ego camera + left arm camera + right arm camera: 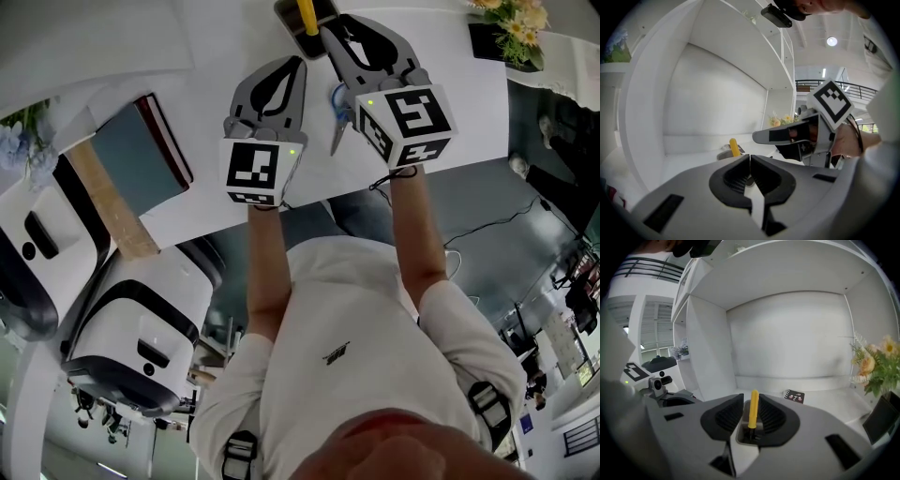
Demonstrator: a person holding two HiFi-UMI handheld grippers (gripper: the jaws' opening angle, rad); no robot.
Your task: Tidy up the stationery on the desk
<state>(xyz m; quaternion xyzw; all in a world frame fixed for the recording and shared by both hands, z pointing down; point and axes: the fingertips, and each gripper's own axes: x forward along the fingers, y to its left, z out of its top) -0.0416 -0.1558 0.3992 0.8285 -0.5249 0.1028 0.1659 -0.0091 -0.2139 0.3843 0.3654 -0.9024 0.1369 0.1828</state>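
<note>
The right gripper (751, 403) reaches to the top centre of the head view, its jaws partly apart around a slim yellow plastic pen (753, 409). The pen stands upright with its lower end in a small square grey pen holder (749, 434) on the white desk (829, 392), and the pads do not seem to press it. The left gripper (750, 161) hovers just beside, lower left, with its jaws closed together on nothing. The pen looks stowed, so releasing it seems the step in hand; next, the right gripper probably needs to draw straight back without tipping pen or holder.
</note>
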